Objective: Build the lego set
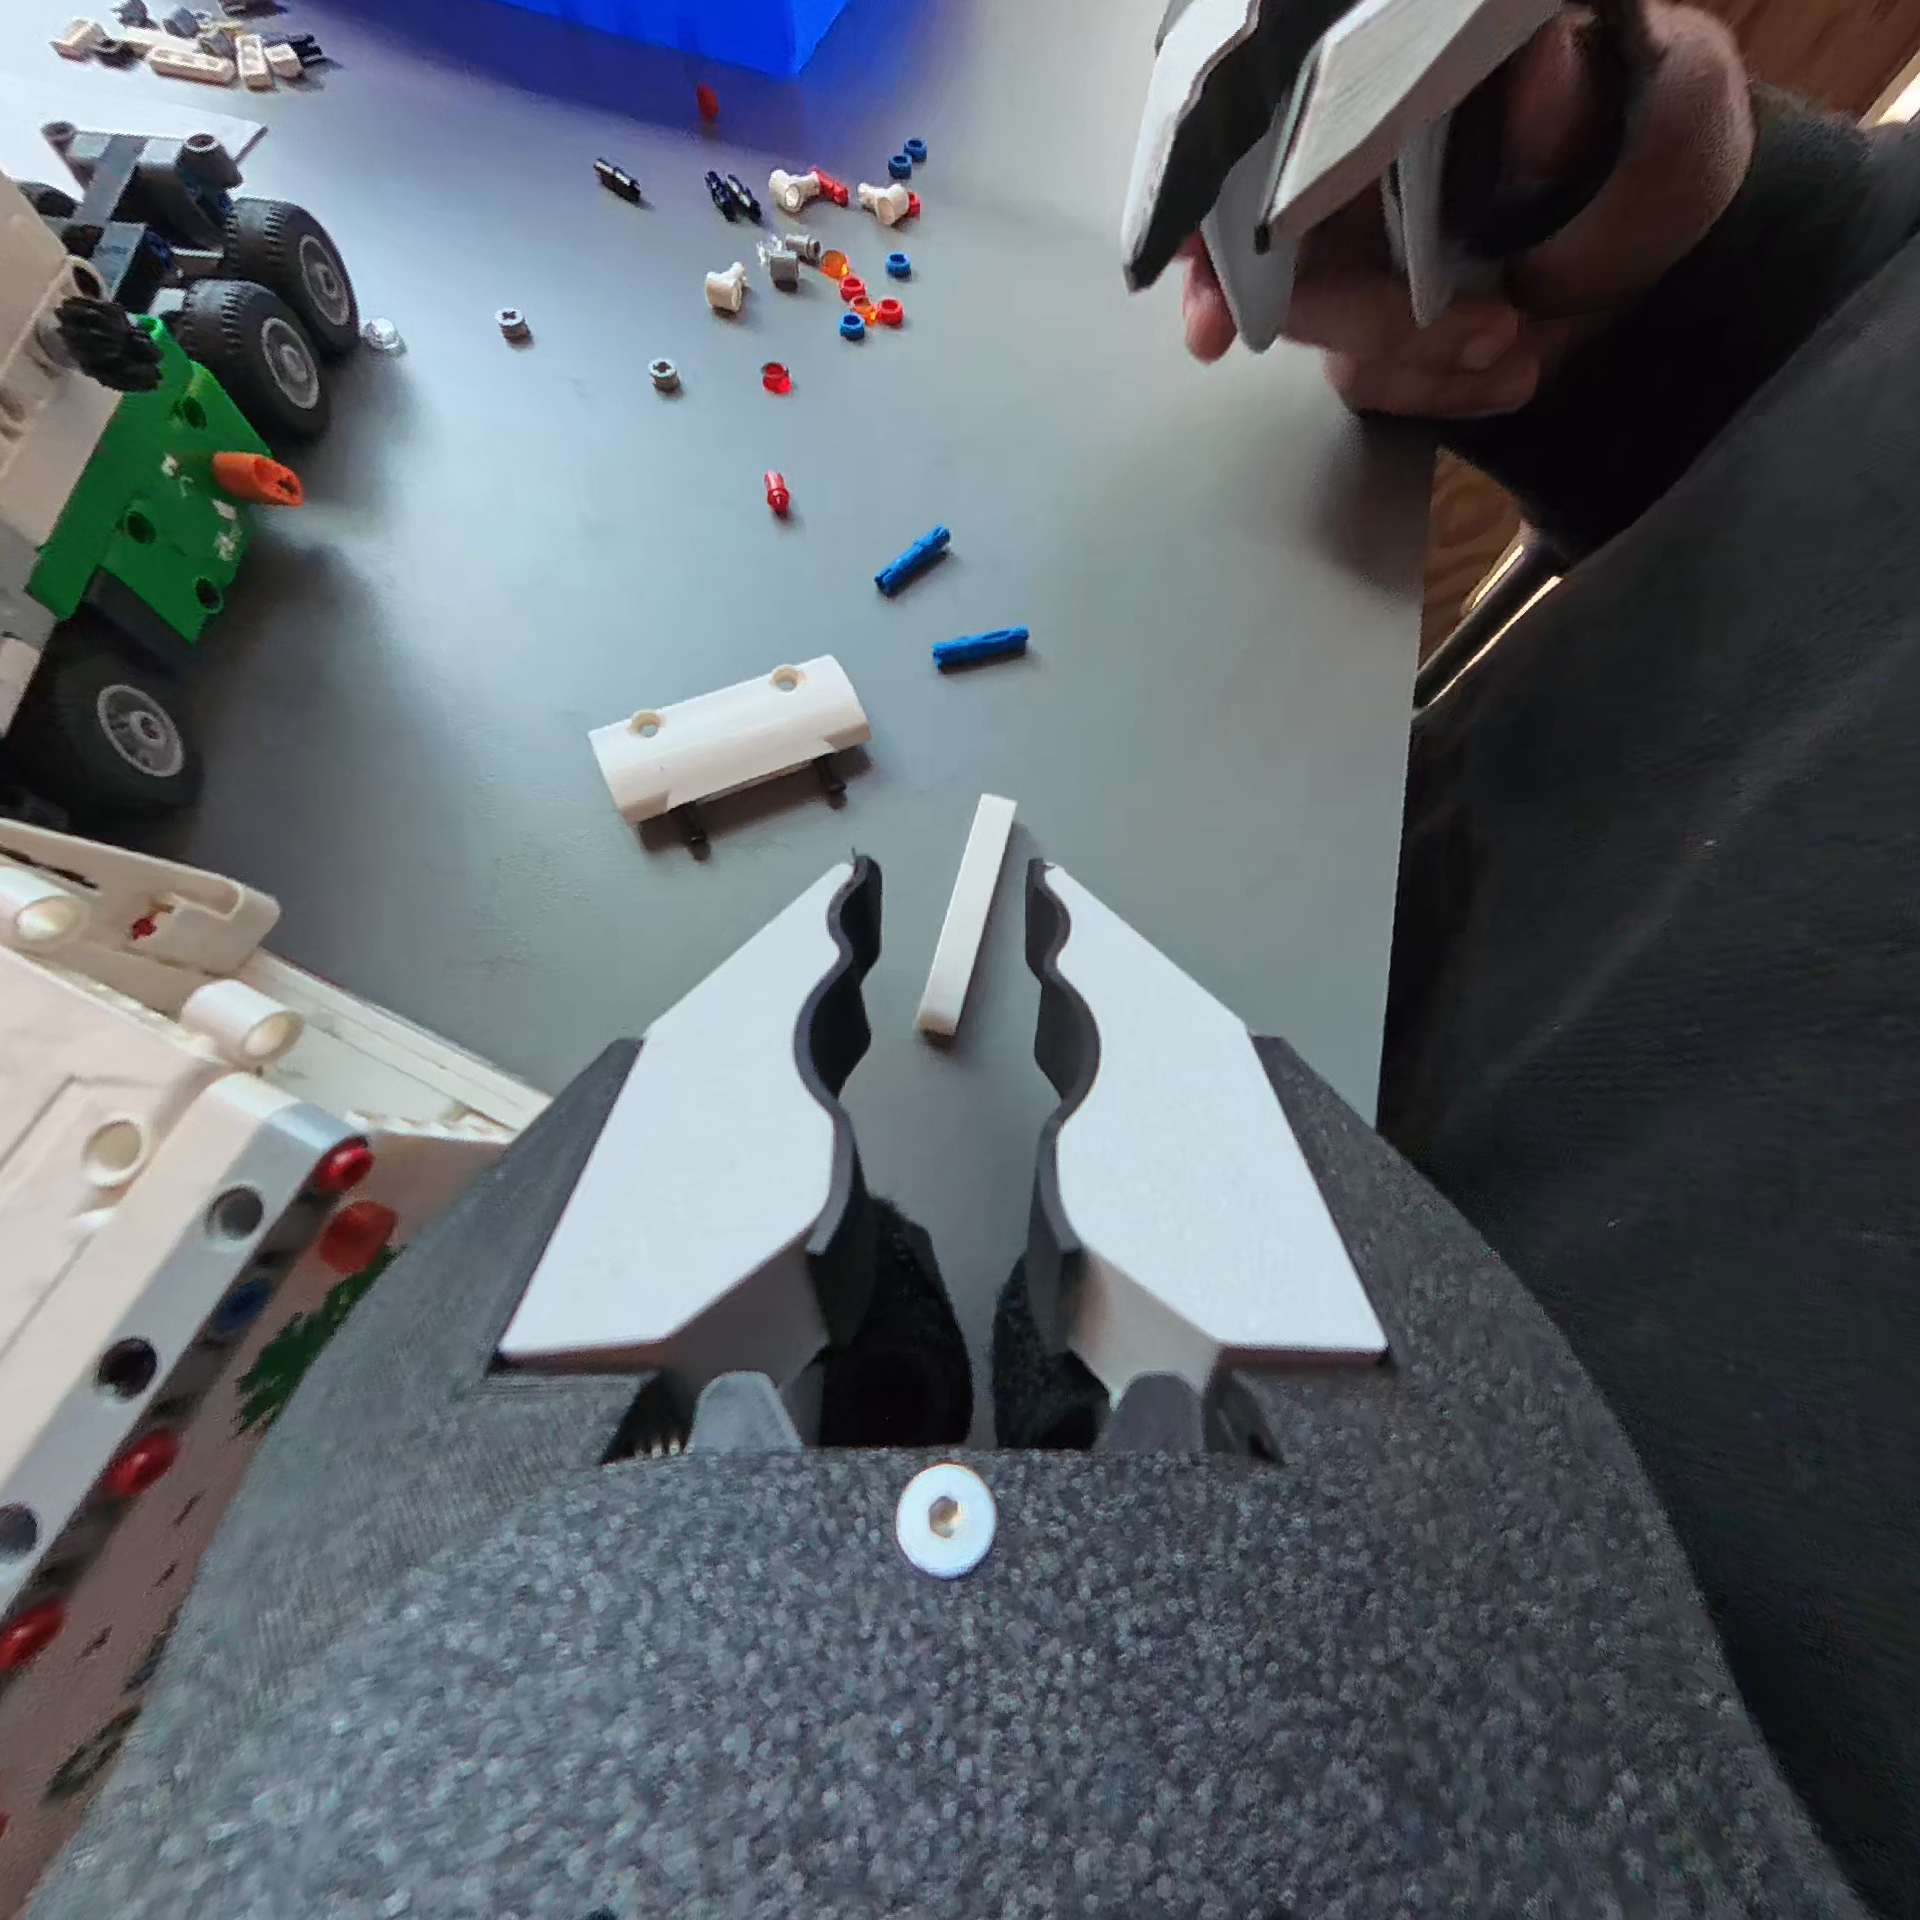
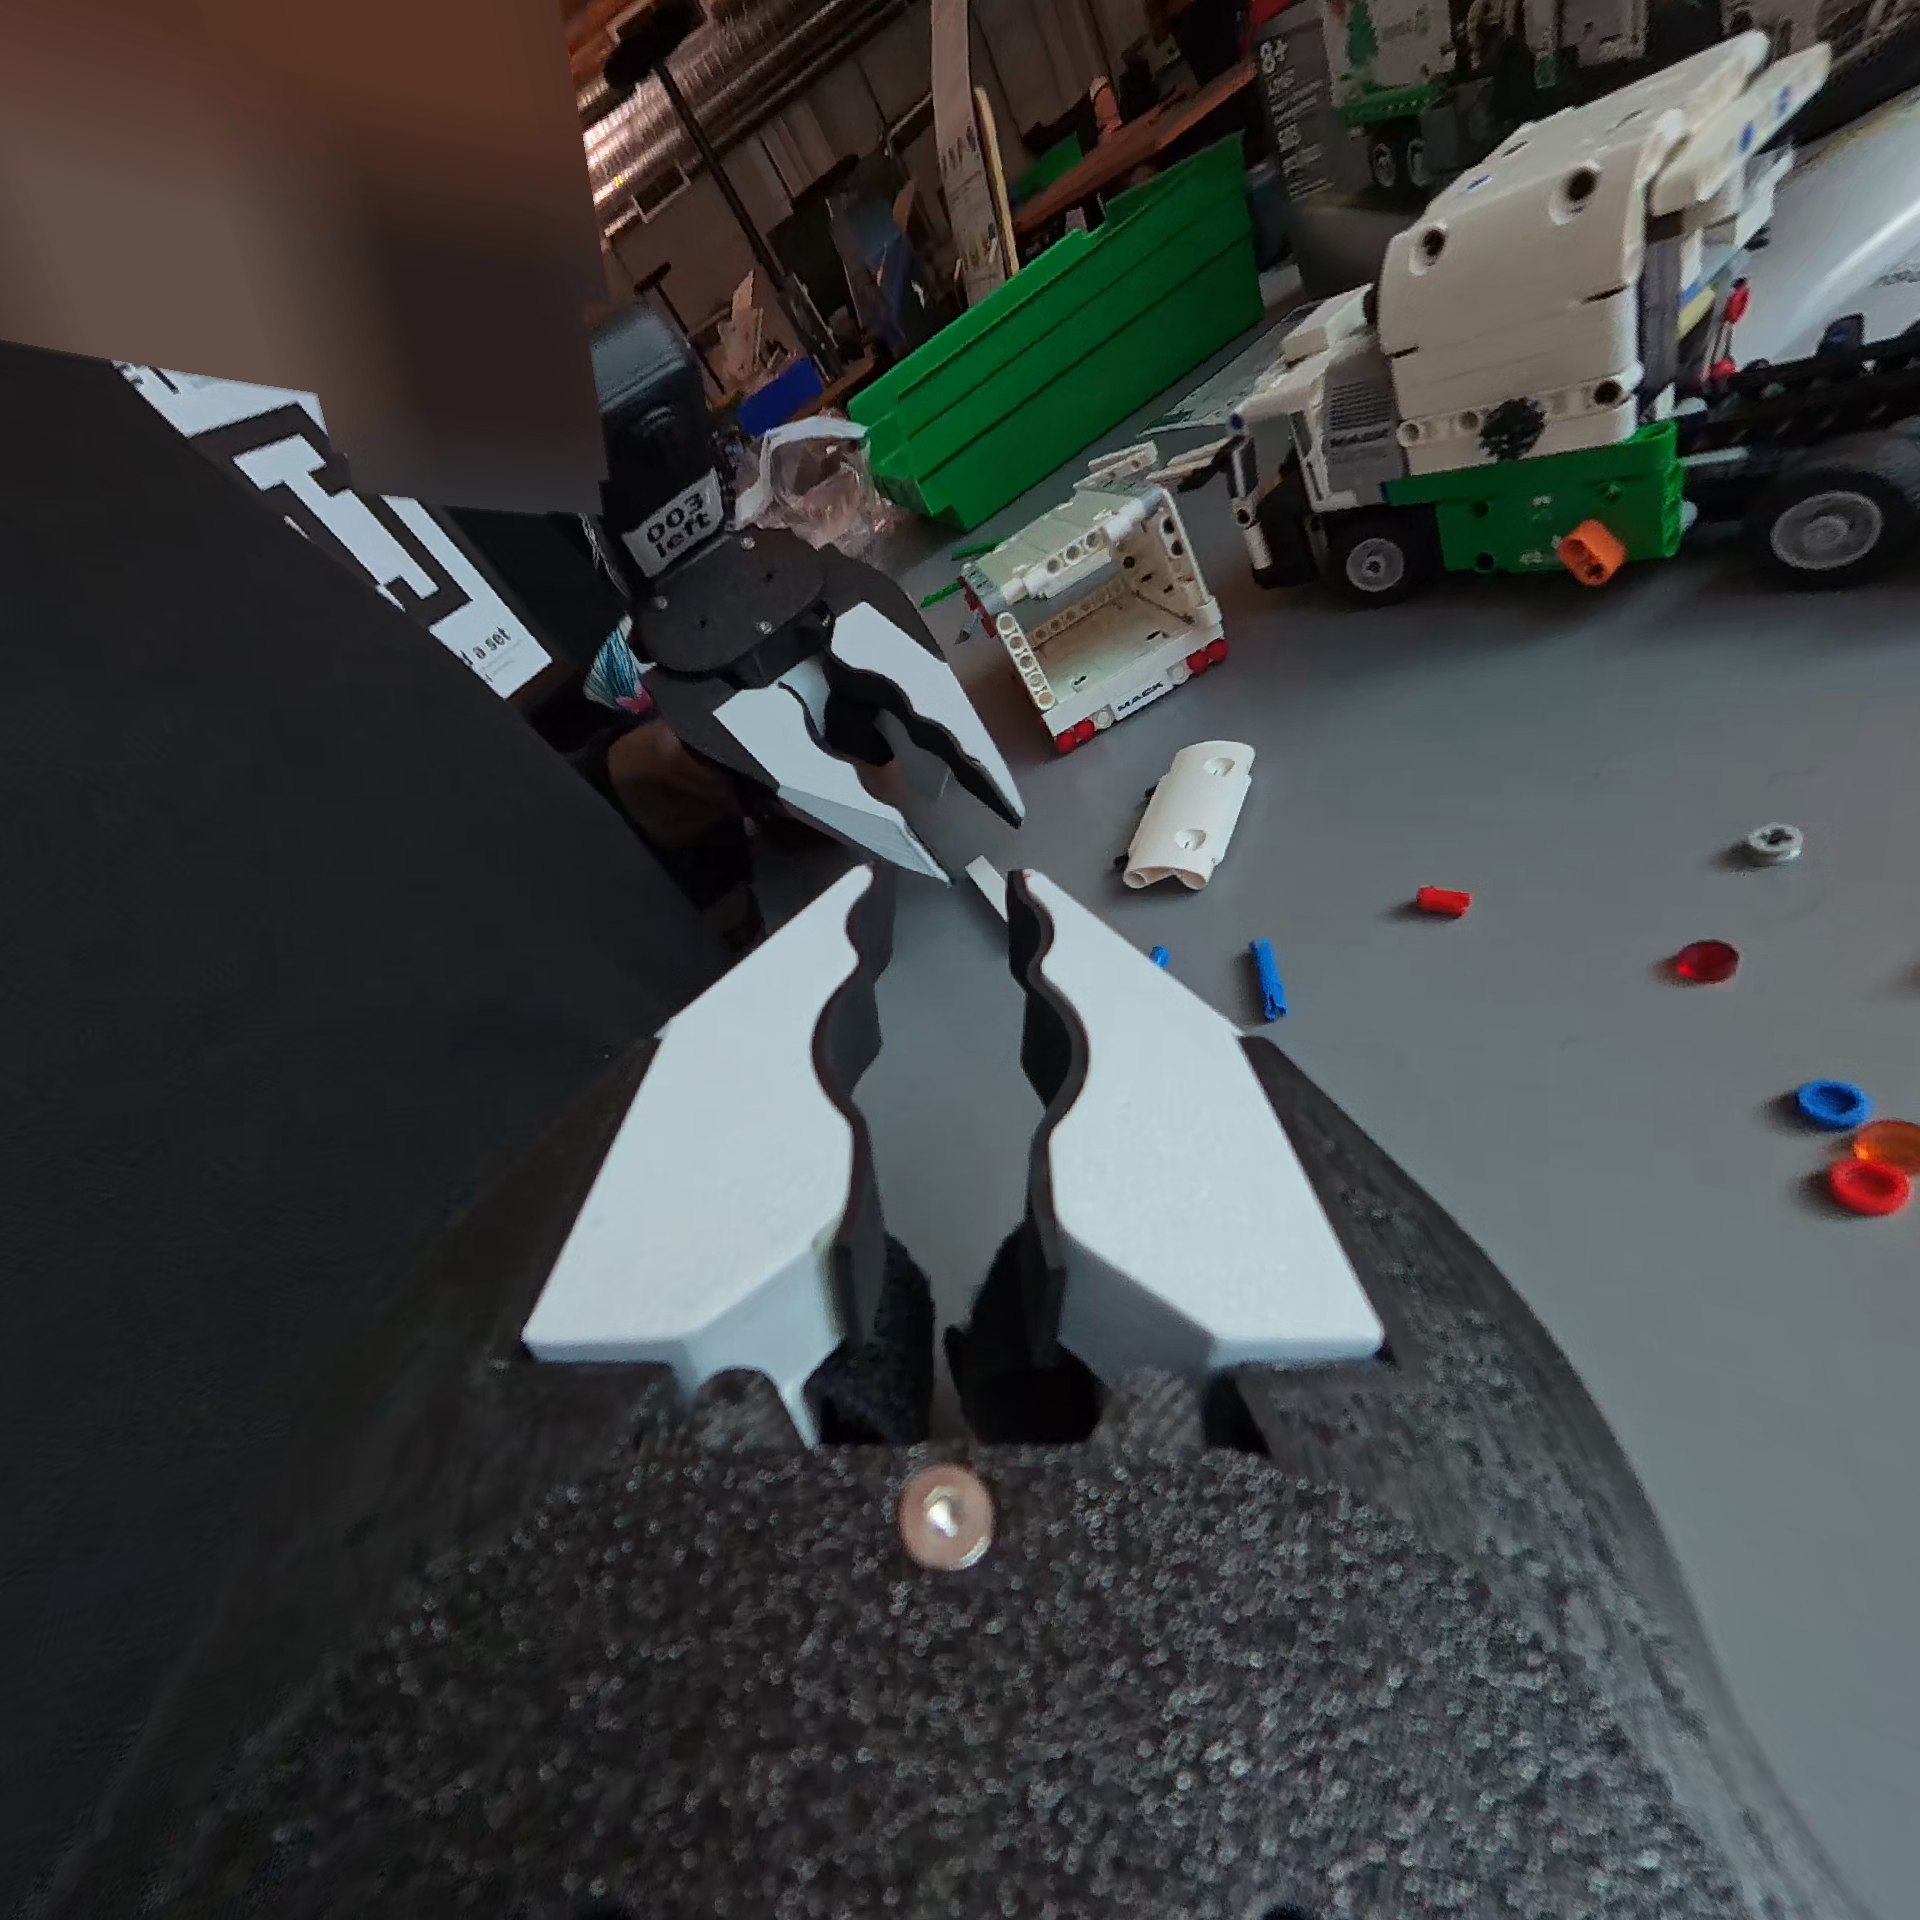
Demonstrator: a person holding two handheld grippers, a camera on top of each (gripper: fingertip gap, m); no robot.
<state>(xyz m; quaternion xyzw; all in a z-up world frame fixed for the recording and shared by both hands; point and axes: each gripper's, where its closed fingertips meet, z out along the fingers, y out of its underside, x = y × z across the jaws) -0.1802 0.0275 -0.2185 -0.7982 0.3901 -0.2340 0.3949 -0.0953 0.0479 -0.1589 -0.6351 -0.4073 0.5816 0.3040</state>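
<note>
A long thin white lego strip (image 1: 966, 914) lies on the grey table (image 1: 520, 582) between the fingers of my left gripper (image 1: 951, 868). That gripper is open and touches nothing. A white curved panel (image 1: 727, 732) with black pins lies just beyond it. My right gripper (image 2: 945, 881) is open and empty, low over the table near its front edge. It points at the left gripper (image 2: 977, 842) and at the strip's end (image 2: 987, 883). In the left wrist view a hand holds the right gripper (image 1: 1226, 291) at the top right.
A green and white lego truck (image 2: 1507, 395) and a white box assembly (image 2: 1101, 623) stand behind the panel (image 2: 1190, 816). Blue pins (image 1: 912, 561), a red pin (image 1: 776, 491) and several small round pieces (image 1: 852, 291) are scattered on the table. A green bin (image 2: 1070, 343) stands at the back. Left tips to right tips: about 11 centimeters. About 10 centimeters separates my right fingertips from the red pin (image 1: 776, 491). My right wrist view (image 2: 1442, 897) looks at it from another angle.
</note>
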